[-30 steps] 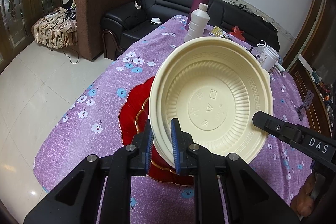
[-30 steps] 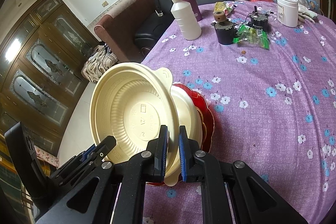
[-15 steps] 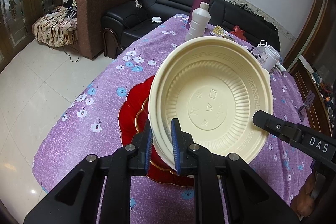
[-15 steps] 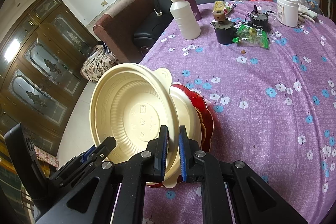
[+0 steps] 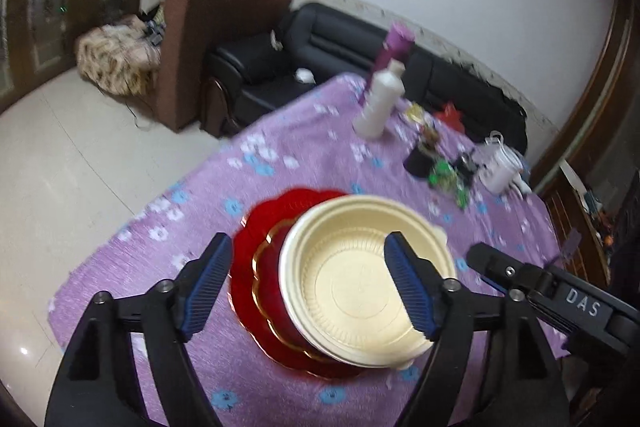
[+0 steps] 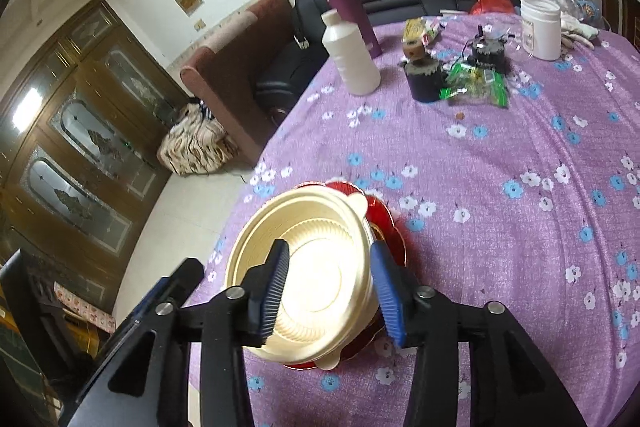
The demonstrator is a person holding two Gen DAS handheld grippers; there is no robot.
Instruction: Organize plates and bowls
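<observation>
Both claws have just been opening and grip nothing now: left claw (image 5: 306,285) gapes wide, right claw (image 6: 330,291) partway, and the cream bowl (image 5: 366,279) sits nested in the stack on the red plate (image 5: 256,259) near the counter (image 6: 500,247) edge. Risk: the bowl looks off-centre (rim overhangs the plate), so a finger clipping it on pull-back could tip or slide the stack floorward. White bottle (image 6: 352,57), purple flask (image 6: 346,1) and white jar (image 6: 540,27) stand well apart, nothing blocks.
</observation>
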